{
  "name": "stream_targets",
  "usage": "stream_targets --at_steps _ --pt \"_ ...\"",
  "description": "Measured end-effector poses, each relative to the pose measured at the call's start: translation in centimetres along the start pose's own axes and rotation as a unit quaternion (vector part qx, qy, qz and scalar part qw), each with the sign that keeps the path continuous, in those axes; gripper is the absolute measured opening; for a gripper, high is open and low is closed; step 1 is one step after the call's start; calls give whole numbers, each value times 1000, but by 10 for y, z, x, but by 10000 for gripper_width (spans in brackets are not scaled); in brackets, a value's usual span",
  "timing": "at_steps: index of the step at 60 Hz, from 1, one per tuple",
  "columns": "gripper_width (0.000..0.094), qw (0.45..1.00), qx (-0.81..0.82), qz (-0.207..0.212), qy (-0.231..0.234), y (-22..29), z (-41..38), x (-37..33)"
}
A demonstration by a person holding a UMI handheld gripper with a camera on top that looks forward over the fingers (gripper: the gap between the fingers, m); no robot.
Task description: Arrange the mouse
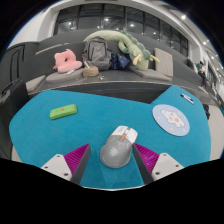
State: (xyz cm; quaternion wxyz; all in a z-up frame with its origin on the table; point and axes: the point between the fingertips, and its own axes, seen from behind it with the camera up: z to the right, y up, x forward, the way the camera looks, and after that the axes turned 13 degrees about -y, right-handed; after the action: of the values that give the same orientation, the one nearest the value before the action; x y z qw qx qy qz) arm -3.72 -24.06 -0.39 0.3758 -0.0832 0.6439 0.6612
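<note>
The mouse [117,148] sits right between the two fingers of the gripper [113,160], grey and rounded, with its pale front end pointing away toward the far side of the table. The pink pads [78,160] stand apart at either flank of it. Whether they already press on its sides is hard to call: the left pad looks close to touching, while a sliver of teal seems to show at the right. So the gripper reads as spread around the mouse, which rests on its own weight on the teal mat [60,135].

Going by its looks, the mouse should be light and rigid, a smooth plastic shell that could slip if pinched on the curved top. The flat lower flanks, about mid-length, look like the safest place to hold it, squeezing evenly so it does not twist out.

Beyond the mouse and off to its right lies a round pale mouse pad [171,118] with a faint picture on it, the likely place to set it. Off to the mouse's left, further out, lies a small green block [63,111]. Well beyond the mouse, past the mat's far edge, a sofa [60,70] holds a pink plush toy [66,61] and a green plush toy [120,47].
</note>
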Motion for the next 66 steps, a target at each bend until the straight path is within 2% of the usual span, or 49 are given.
stream_targets --at_steps 25,31,35,36,45,56,61,66 --pt "859 1000 -19 -5 14 41 -29 60" --pt "788 1000 -16 -5 9 44 -28 65" --pt "472 1000 -21 -3 -9 44 -18 70" --pt "460 1000 -16 -3 -8 44 -19 69" --pt "400 1000 3 -18 11 51 -18 60" --pt "398 999 21 39 11 132 33 24" --pt "397 997 17 69 -7 167 81 32" --pt "397 997 4 78 -28 185 139 57"
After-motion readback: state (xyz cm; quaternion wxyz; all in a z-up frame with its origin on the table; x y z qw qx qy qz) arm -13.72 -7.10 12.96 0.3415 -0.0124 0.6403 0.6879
